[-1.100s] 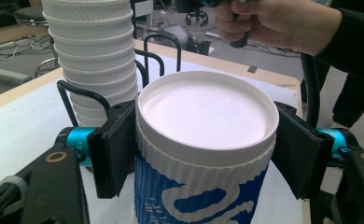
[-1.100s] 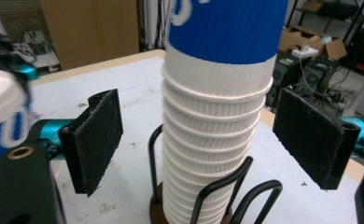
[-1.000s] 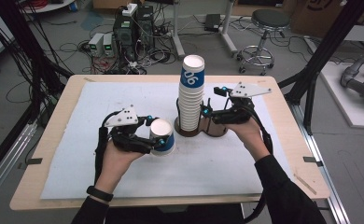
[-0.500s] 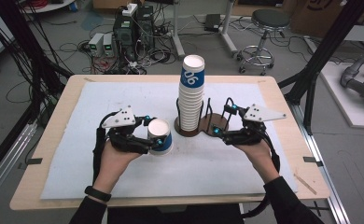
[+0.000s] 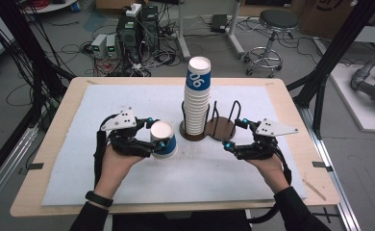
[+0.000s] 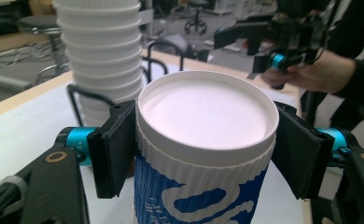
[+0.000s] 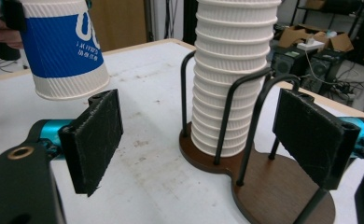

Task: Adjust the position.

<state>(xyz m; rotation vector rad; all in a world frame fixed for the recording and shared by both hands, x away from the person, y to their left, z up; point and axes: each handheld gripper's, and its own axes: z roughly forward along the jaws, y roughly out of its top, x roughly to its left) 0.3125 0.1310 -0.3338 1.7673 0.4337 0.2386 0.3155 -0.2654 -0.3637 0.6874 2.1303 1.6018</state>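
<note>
My left gripper [image 5: 159, 139] is shut on a blue-and-white paper cup [image 5: 164, 140], held just above the table with its closed end up; the pads [image 6: 112, 149] press its ribbed sides [image 6: 203, 186]. A tall stack of inverted cups [image 5: 196, 98] stands in the left bay of a dark wooden holder [image 5: 224, 130] with black wire posts. My right gripper [image 5: 232, 147] hovers open near the holder's front right. Its jaws [image 7: 196, 144] stand wide with nothing between them, facing the stack [image 7: 231, 74] and the empty bay [image 7: 283, 191].
A white mat [image 5: 128, 96] covers most of the wooden table [image 5: 291, 101]. Beyond the far edge are computer boxes and cables [image 5: 128, 33], a stool [image 5: 272, 29] and black frame posts [image 5: 330, 62] at the right.
The right gripper has drawn back from beside the stack, moving right, toward the person and lower. The left gripper and its cup have stayed put.
</note>
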